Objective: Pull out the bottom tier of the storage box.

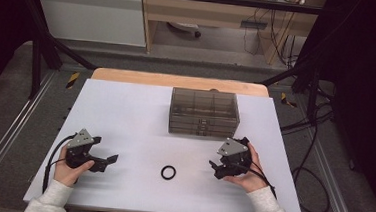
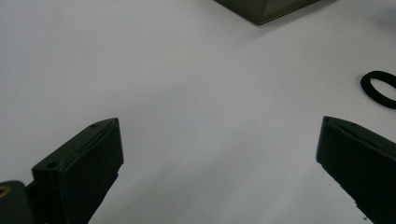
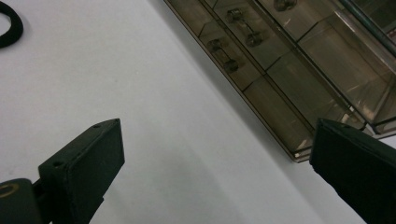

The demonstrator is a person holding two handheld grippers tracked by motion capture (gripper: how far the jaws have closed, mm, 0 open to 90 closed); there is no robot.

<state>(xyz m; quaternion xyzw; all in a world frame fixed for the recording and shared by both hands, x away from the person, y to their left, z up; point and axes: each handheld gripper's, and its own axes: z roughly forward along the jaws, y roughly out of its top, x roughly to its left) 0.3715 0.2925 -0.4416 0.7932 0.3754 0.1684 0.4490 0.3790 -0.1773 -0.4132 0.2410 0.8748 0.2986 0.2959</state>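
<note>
No legible writing anywhere. Left gripper (image 1: 109, 159) rests near the table's front left, jaws spread wide, holding nothing. Right gripper (image 1: 214, 166) sits front right, likewise spread and empty. Black rubbery ring (image 1: 168, 173) lies flat on the white matte table (image 1: 125, 111), between both grippers. Farther back: smoky translucent plastic drawer box (image 1: 204, 112), rectangular, compartmented.

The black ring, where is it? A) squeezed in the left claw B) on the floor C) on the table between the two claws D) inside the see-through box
C: the black ring lies flat on the white table, between the left claw and the right claw, touching neither.
</note>
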